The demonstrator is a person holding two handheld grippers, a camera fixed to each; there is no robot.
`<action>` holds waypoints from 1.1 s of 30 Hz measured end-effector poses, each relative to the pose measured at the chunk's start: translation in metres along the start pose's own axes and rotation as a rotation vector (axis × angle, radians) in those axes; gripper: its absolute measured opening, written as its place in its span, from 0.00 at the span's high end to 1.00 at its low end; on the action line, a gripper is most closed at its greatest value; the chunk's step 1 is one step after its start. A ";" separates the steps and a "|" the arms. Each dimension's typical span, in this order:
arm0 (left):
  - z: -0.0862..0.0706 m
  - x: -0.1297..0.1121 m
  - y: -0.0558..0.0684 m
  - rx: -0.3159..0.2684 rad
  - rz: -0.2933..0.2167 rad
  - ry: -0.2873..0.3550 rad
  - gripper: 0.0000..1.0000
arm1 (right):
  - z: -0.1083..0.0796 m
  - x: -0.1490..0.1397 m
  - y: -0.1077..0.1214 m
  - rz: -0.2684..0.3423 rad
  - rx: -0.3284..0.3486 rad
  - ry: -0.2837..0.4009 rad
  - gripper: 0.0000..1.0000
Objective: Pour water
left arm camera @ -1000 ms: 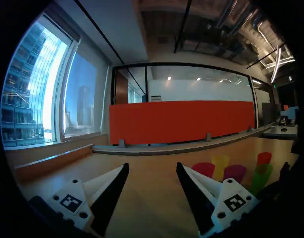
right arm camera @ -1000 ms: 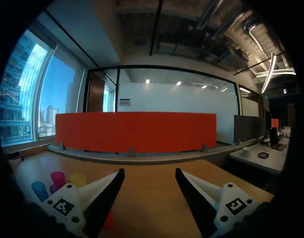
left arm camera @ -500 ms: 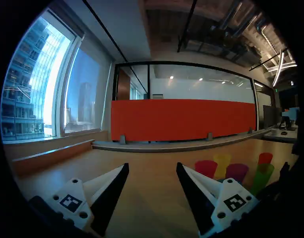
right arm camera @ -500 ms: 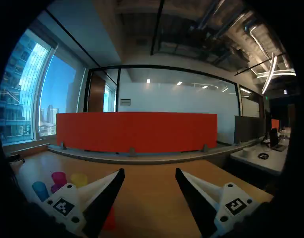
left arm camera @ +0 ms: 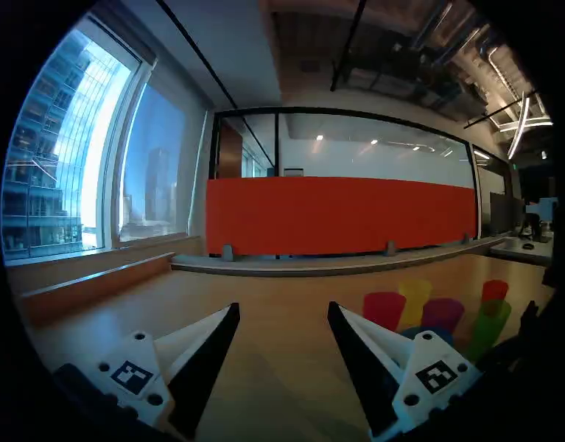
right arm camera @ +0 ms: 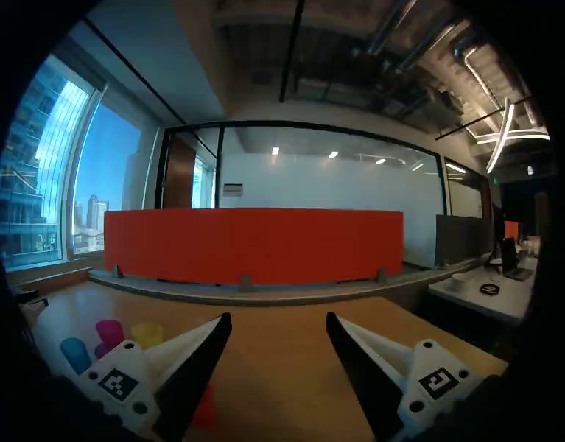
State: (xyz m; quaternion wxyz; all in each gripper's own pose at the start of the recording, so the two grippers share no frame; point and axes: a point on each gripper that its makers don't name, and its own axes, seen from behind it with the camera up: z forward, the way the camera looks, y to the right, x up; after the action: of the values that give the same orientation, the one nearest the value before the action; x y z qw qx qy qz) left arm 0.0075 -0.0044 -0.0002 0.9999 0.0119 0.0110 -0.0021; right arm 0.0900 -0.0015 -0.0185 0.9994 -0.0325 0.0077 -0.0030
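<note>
Several coloured plastic cups stand on the wooden table. In the left gripper view they sit to the right of my left gripper (left arm camera: 282, 313): a red cup (left arm camera: 383, 308), a yellow cup (left arm camera: 415, 295), a purple cup (left arm camera: 444, 314), a green cup (left arm camera: 489, 326) and a small red cup (left arm camera: 494, 290). In the right gripper view a blue cup (right arm camera: 75, 353), a pink cup (right arm camera: 109, 331) and a yellow cup (right arm camera: 146, 333) stand at the left, and a red cup (right arm camera: 203, 407) peeks beside the left finger. My right gripper (right arm camera: 278, 324) is open. Both grippers hold nothing.
An orange divider panel (left arm camera: 341, 218) runs along the table's far edge, with a glass wall behind it. Tall windows (left arm camera: 68, 169) line the left side. A neighbouring desk (right arm camera: 488, 291) with a cable and devices stands at the right. Bare wooden tabletop (right arm camera: 282, 368) lies ahead of both grippers.
The left gripper view has tilted slightly, so the cups sit a touch lower and closer. The right gripper view is almost the same.
</note>
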 end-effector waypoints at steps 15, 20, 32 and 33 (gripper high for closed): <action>0.002 -0.005 0.002 -0.003 0.002 -0.018 0.12 | -0.003 0.002 0.003 0.005 -0.003 0.004 0.01; 0.003 -0.005 0.003 -0.012 0.003 -0.020 0.12 | -0.004 0.004 0.000 0.007 0.008 0.009 0.01; 0.002 -0.005 0.003 -0.012 0.003 -0.021 0.12 | -0.005 0.003 0.001 0.007 0.026 0.025 0.01; 0.002 -0.005 0.003 -0.012 0.003 -0.021 0.12 | -0.005 0.002 0.001 0.004 0.027 0.025 0.01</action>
State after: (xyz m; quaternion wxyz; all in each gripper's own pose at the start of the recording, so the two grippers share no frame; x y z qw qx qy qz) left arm 0.0022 -0.0016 0.0021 1.0000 0.0058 0.0004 -0.0006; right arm 0.0920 -0.0005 -0.0238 0.9996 -0.0191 0.0201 -0.0016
